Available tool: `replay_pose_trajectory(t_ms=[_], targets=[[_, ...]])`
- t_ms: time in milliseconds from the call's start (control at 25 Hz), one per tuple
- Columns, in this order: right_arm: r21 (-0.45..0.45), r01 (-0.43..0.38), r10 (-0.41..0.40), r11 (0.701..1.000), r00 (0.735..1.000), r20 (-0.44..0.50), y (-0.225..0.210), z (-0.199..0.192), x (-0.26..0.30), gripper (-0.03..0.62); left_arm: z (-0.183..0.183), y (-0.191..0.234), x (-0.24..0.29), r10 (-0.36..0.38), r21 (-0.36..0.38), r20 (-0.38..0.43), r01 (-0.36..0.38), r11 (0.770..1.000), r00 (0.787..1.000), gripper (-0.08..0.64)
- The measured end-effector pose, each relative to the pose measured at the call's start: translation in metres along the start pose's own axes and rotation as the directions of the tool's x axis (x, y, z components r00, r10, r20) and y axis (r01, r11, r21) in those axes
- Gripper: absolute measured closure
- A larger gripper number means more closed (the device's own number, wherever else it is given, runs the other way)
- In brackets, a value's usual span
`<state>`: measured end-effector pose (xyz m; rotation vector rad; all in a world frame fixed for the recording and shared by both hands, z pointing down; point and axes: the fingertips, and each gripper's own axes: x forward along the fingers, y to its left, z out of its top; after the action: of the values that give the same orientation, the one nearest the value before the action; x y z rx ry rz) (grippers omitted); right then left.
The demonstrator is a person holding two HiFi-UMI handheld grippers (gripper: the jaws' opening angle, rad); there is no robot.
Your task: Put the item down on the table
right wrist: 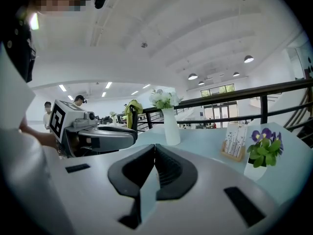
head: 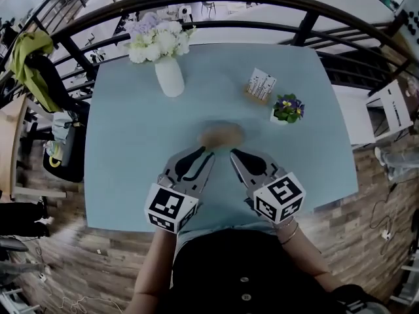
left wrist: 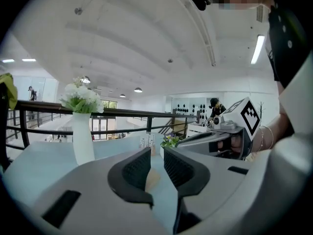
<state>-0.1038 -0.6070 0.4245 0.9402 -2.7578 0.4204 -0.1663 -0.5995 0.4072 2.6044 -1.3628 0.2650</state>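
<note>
Left tool (head: 204, 153) has its jaws a narrow gap apart with nothing in between; in its own view you just see the counter (head: 131, 142) through the slot. Right tool (head: 233, 154) is closed up, tips together and empty. The brown item (head: 221, 135) sits on the counter in the middle of the head view, just above both tool tips and touching neither. It's too blurry to say what it is. So I'd call the put-down basically done. Next move is probably just backing both tools off toward the bottom of the frame without nudging it.
</note>
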Motion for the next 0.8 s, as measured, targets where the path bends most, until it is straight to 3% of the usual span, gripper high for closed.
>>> replay_pose_trajectory(t_ms=[120, 280, 560, 800], targets=[[-0.004, -0.014, 0.014, 1.0, 1.0, -0.01, 0.005, -0.004, -0.001, 0.584, -0.001, 0.0, -0.005, 0.021, -0.073, 0.029, -0.019, 0.997, 0.999, 0.498], [0.028, -0.05, 0.051, 0.998, 0.998, -0.026, 0.011, -0.015, 0.0, 0.584, -0.01, 0.002, -0.005, 0.038, -0.122, 0.0, -0.038, 0.992, 0.999, 0.522], [0.052, -0.038, 0.04, 0.998, 0.999, -0.036, 0.008, -0.023, 0.0, 0.584, -0.031, 0.001, -0.003, 0.056, -0.138, -0.072, -0.065, 0.988, 0.996, 0.538], [0.049, -0.026, 0.029, 0.998, 0.998, -0.058, 0.001, -0.03, 0.0, 0.584, -0.042, -0.012, 0.002, 0.015, -0.163, -0.133, -0.037, 0.986, 0.991, 0.543]])
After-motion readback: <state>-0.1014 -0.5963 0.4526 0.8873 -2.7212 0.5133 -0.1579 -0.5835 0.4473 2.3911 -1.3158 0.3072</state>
